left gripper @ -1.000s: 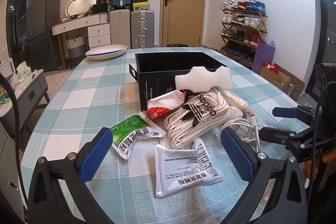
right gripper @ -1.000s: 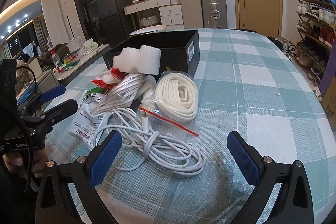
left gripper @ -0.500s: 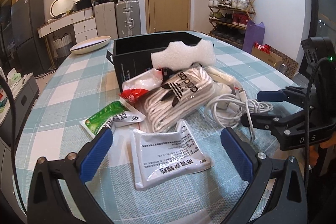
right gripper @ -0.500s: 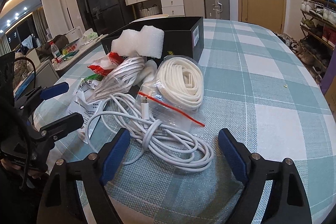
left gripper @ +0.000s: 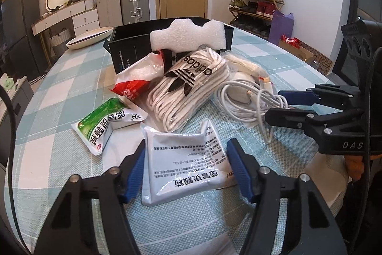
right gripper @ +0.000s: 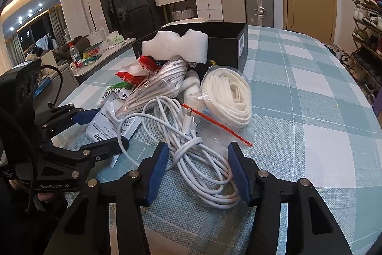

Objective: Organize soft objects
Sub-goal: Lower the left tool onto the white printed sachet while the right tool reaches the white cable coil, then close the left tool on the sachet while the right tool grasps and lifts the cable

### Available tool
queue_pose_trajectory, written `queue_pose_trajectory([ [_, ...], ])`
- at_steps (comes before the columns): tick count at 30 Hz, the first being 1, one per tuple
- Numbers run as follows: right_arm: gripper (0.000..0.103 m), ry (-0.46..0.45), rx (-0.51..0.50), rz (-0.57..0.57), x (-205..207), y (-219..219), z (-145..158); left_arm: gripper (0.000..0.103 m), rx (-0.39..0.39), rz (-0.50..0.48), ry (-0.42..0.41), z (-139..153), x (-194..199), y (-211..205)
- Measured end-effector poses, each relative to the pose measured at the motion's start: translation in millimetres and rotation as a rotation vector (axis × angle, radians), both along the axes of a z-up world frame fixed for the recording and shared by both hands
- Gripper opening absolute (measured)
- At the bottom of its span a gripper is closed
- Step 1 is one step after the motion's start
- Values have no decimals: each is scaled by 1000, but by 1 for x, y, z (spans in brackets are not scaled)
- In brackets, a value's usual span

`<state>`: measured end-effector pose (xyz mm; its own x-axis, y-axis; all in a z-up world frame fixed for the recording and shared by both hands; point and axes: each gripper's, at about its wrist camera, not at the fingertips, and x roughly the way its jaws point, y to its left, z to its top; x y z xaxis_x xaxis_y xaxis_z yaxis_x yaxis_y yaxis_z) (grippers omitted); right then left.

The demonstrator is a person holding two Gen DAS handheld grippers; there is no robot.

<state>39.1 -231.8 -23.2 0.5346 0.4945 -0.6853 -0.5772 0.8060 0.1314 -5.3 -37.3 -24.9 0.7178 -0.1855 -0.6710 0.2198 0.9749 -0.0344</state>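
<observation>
Both tongs are narrowing at once, where a second ago they stood spread wide. Left tongs (left gripper: 186, 167) are closing around the flat white foil sachet with black print (left gripper: 183, 159), which lies on the teal-and-white checked tabletop (left gripper: 59, 78) between the blue pads; I cannot tell whether the pads press it yet. Right tongs (right gripper: 197, 170) are closing around the coiled white charging cable (right gripper: 191, 142), its loops between the pads but not yet clamped. Both have also drawn nearer their targets, so two first picks look to be under way.

Beyond the sachet, at 10 o'clock, sits the green-and-white printed packet (left gripper: 105, 121); at 12 o'clock the clear bag of white laces with a black logo (left gripper: 188, 87), and the red-and-white pouch (left gripper: 136, 83) beside it. Farther on, the white foam block (left gripper: 188, 36) leans on the open black cardboard box (left gripper: 126, 51), probably where everything belongs. It appears empty, so sorting has hardly begun.
</observation>
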Motion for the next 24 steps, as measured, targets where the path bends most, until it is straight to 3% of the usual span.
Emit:
queue_pose_trajectory([
  [5, 48, 7, 19, 47, -3, 3, 0, 53, -6, -10, -8, 4, -1, 3],
  [13, 48, 44, 73, 108, -2, 12, -2, 50, -9, -16, -15, 4, 0, 4],
  [16, 33, 21, 81, 117, -5, 14, 0, 47, -14, -19, -21, 4, 0, 7],
  [24, 19, -54, 119, 145, -17, 13, 12, 42, -30, -18, -38, 6, -1, 11],
])
